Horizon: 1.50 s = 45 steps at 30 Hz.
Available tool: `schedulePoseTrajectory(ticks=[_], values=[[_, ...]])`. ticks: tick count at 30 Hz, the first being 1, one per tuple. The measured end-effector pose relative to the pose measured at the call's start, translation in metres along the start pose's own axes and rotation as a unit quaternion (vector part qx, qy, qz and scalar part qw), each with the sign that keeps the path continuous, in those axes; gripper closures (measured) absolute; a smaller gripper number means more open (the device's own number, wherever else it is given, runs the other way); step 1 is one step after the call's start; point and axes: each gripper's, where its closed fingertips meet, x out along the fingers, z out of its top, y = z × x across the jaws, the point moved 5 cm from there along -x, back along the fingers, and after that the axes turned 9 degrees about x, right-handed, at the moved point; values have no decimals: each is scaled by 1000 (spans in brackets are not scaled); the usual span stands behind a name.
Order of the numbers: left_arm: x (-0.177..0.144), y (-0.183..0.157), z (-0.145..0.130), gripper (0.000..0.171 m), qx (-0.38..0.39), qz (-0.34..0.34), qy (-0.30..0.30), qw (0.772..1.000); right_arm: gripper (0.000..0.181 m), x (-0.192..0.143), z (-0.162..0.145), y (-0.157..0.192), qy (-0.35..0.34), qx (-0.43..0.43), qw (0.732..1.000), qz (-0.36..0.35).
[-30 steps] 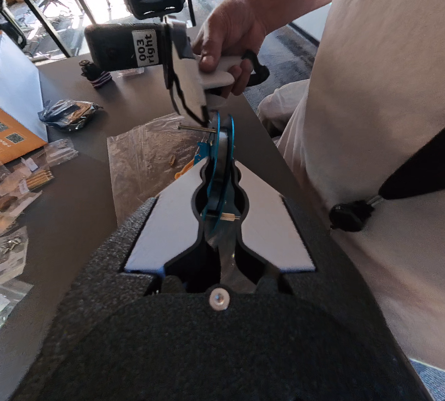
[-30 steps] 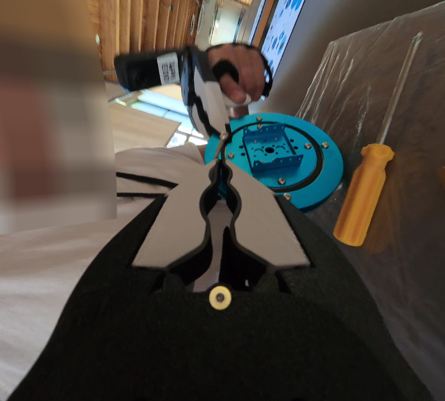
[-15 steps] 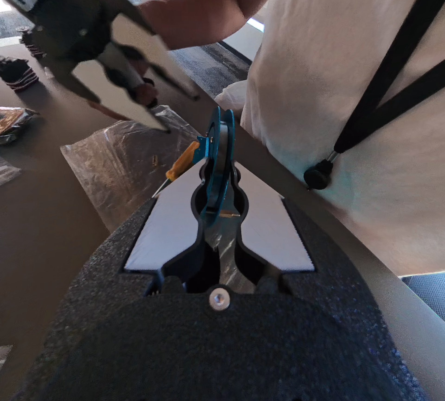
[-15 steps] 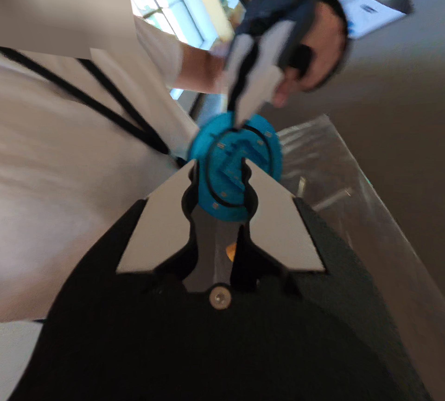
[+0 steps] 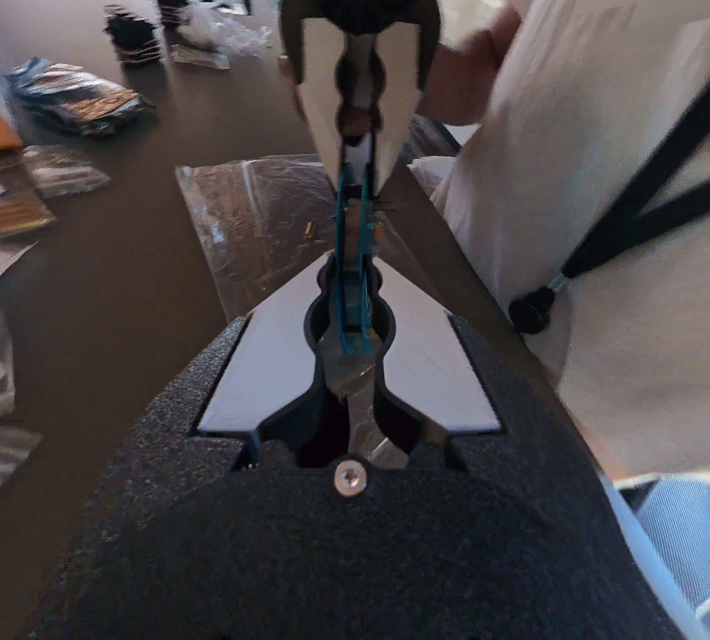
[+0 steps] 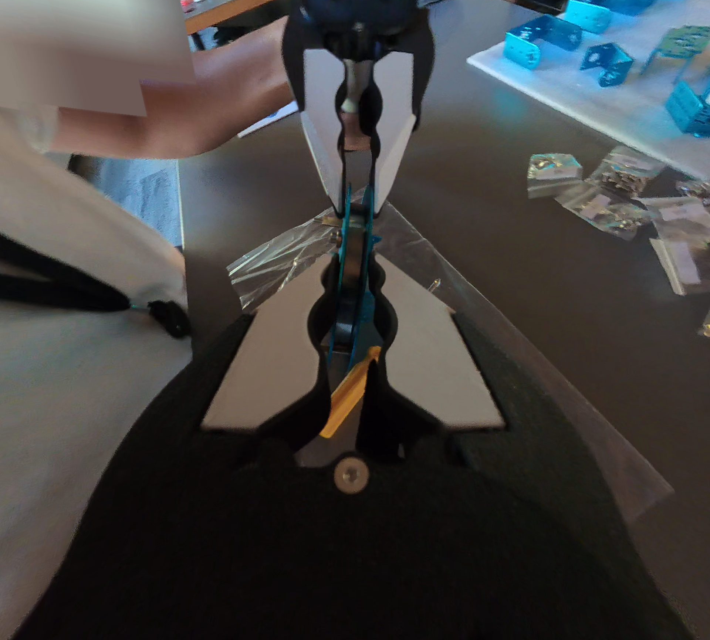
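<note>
The left gripper [image 5: 351, 268] is closed on the near rim of a blue round metal assembly [image 5: 352, 256], two thin discs seen edge-on with a dark part between them, held upright above a clear plastic sheet [image 5: 253, 222] on the dark table [image 5: 96, 295]. The right gripper [image 6: 353, 264] faces it from the opposite side, and its jaws are pinched on the far rim of the same assembly [image 6: 355, 268], so the part hangs gripped from both ends; holding it edge-on by two opposite rims would stop it from swinging or turning. In the left wrist view the right gripper [image 5: 355, 180] shows head-on, its fingertips meeting the blue rim. A yellow screwdriver handle [image 6: 351, 395] lies on the sheet below the right gripper. Farther along the table sit blue metal brackets [image 6: 545, 41] on a white board [image 6: 576, 95], small clear bags of hardware [image 6: 599, 191] and a dark foil packet [image 5: 73, 103]. The person's pale shirt [image 5: 576, 199] is close beside both tools
</note>
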Motion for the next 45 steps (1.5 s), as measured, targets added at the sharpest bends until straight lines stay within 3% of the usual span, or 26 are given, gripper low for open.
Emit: schedulePoseTrajectory(ticks=[3,5,7,11,22,29,35,37,40,45], values=[[-7,-2,-2,145,-30,140,9,990,168,3,1,3,-15,39,998,-36],[-15,-11,-3,139,-38,266,10,963,168,5,1,6,-30,63,996,-46],[-16,-30,0,147,-38,363,-6,931,169,7,2,10,-33,62,996,-60],[-3,-63,15,159,-71,439,-85,891,169,13,6,18,-33,52,994,-93],[15,-67,0,163,-125,484,-104,860,169,27,11,34,-37,28,992,-120],[19,-64,-3,167,-125,490,-98,857,170,28,11,34,-39,23,991,-129],[14,-75,-7,171,-109,469,-77,873,168,31,11,37,-32,15,995,-91],[0,-79,-16,170,-120,501,-74,854,169,31,13,32,-30,2,994,-104],[-14,-79,-23,149,-151,530,-94,829,169,29,13,28,-28,13,995,-91],[-9,-64,-25,149,-133,555,-35,820,168,28,11,32,-29,21,997,-68]])
